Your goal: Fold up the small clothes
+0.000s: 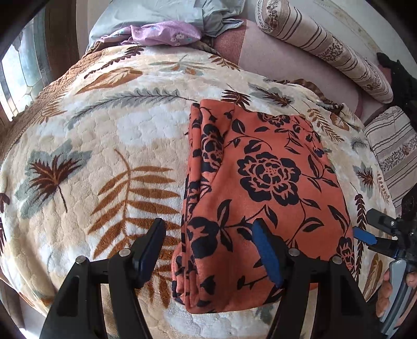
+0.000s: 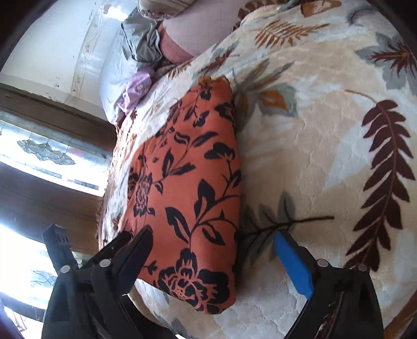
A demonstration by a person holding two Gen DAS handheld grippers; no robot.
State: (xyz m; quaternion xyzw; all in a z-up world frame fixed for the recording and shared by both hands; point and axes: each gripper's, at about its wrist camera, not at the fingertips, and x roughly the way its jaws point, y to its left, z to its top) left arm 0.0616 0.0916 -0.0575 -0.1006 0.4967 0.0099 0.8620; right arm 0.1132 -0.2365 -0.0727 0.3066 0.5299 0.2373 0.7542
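Note:
An orange garment with black flowers [image 1: 263,187] lies folded in a flat rectangle on the leaf-print blanket [image 1: 104,146]. My left gripper [image 1: 208,232] is open and empty just above its near left edge. My right gripper [image 2: 212,243] is open and empty over the garment's [image 2: 187,193] near end, with the blue-padded finger [image 2: 294,263] over the blanket [image 2: 325,146]. The right gripper also shows at the right edge of the left wrist view [image 1: 375,232], beside the garment's right edge.
A purple floral cloth [image 1: 161,32] and a pale grey-blue sheet [image 1: 166,13] lie at the far end of the bed. Striped pillows [image 1: 328,44] line the right. A window with patterned glass [image 2: 47,153] and dark wooden frame stands beside the bed.

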